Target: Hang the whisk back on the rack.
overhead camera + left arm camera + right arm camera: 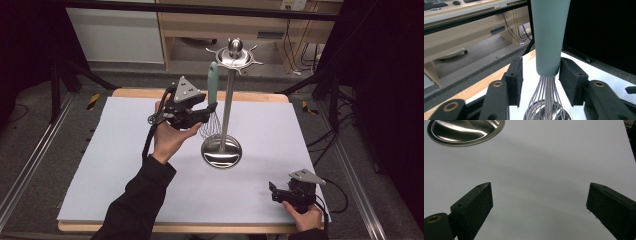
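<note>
A whisk with a teal handle [213,80] and wire loops [211,126] hangs upright from the top ring of a steel utensil stand [227,100], above the stand's round base [221,151]. My left gripper [212,107] is raised beside the stand, open, with its jaws on either side of the handle's lower end [547,50]. In the left gripper view a gap shows between the handle and the left pad [515,80], while the right pad [571,80] is close against it. My right gripper [272,190] rests open and empty near the table's front right corner.
A white sheet [125,165] covers the wooden table. The stand's shiny base [466,131] lies beyond my right gripper [540,195], at the top left of its view. Behind the table are wooden furniture [225,25], cables and black tripod legs [75,70].
</note>
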Available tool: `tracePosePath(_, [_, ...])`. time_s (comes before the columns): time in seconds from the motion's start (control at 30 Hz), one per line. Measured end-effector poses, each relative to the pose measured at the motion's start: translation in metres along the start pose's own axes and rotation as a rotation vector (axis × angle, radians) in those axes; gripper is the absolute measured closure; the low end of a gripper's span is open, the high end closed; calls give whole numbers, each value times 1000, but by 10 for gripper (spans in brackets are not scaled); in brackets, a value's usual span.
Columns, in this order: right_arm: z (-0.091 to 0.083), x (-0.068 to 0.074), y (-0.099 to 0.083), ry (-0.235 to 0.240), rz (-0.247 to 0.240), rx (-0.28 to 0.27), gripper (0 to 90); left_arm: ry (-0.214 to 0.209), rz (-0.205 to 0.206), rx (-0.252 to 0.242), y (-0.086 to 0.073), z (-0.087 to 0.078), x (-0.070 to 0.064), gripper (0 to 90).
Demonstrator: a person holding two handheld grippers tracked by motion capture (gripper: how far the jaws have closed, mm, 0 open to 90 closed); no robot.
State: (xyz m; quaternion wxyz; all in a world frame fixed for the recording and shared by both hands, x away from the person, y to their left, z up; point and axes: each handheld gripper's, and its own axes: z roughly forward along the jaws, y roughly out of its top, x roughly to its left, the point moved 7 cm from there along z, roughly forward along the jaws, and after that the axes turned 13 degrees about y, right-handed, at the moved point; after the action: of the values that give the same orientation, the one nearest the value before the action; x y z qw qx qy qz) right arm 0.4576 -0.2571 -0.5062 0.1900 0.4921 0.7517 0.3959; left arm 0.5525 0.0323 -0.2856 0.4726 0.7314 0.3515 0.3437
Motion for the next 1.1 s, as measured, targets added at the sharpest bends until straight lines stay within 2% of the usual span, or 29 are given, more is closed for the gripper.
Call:
tracePosePath(0.27, [-1, 0, 0, 0, -6, -1, 74, -4, -7, -22, -10, -10, 4, 437])
tracePosePath(0.53, [-1, -1, -1, -3, -1, -1, 74, -14, -32, -38, -30, -25, 13, 396])
tracePosePath(0.57, [-1, -1, -1, -3, 0, -1, 74, -17, -35, -36, -38, -29, 15, 386])
tracePosePath(0.67, [-2, -1, -1, -4, 2, 0, 74, -20, -37, -37, -45, -32, 16, 381])
tracePosePath(0.77, [-2, -1, -2, -3, 4, -2, 74, -20, -41, -24, -64, -37, 18, 374])
tracePosePath(0.8, [-2, -2, -2, -3, 2, -2, 74, -20, -41, -24, -64, -37, 18, 371])
tracePosePath(0.83, [-2, -2, -2, -4, 2, -3, 74, -20, -38, -9, -74, -38, 19, 370])
tracePosePath(0.87, [-2, -2, -2, -5, 2, -1, 74, -20, -38, -9, -74, -38, 19, 368])
tracePosePath(0.9, [-2, -2, -2, -8, 3, -2, 74, -19, -34, 8, -85, -39, 19, 366])
tracePosePath(0.93, [-2, -2, -2, -8, 3, -2, 74, -19, -34, 8, -85, -39, 19, 363])
tracePosePath(1.0, [-2, -2, -2, -8, 8, -1, 74, -19, -31, 23, -96, -40, 19, 361])
tracePosePath(1.03, [-2, -2, -2, -7, 9, -1, 74, -19, -32, 38, -107, -40, 20, 357])
tracePosePath(1.1, [-2, -3, -2, -8, 11, -2, 73, -19, -34, 43, -112, -40, 21, 355])
